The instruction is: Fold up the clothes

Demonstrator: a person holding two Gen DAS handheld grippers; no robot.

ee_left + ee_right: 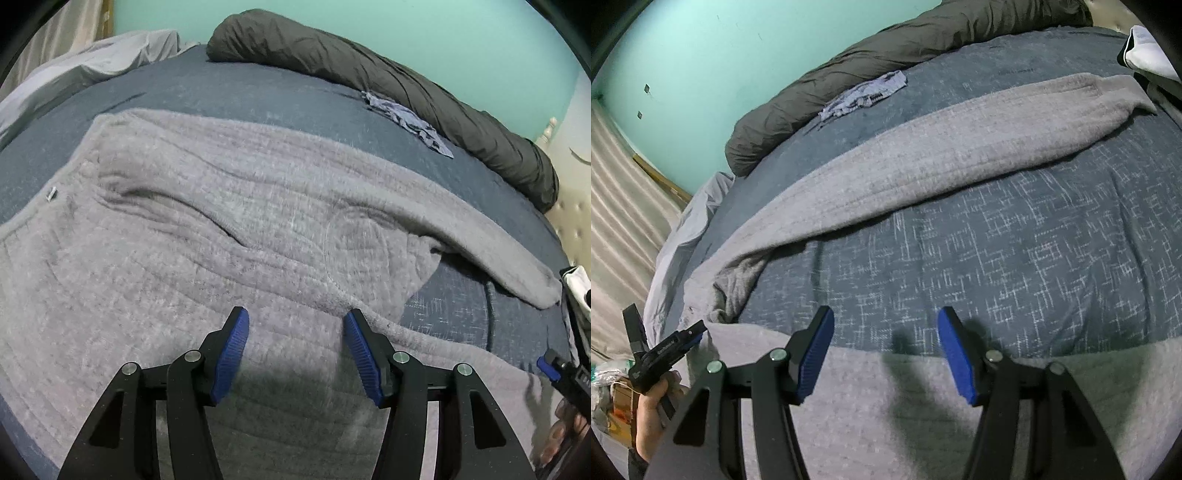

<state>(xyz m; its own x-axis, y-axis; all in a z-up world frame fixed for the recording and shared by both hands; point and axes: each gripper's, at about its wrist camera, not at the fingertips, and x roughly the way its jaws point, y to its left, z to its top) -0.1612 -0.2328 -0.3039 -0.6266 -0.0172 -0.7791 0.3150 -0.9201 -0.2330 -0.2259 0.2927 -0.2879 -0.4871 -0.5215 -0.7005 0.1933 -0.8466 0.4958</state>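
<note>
- Grey sweater spread flat on bed, one sleeve stretched out.
- Left gripper, right gripper: jaws apart, nothing held.
- Risk: thick fleece bunches; pinching one layer skews the fold.

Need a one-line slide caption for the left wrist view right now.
Open left gripper poised over a grey fleece sweatshirt spread flat on the blue bedspread.

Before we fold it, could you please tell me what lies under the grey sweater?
The grey sweater lies on a dark blue patterned bedspread. Whatever its body covers stays hidden.
</note>
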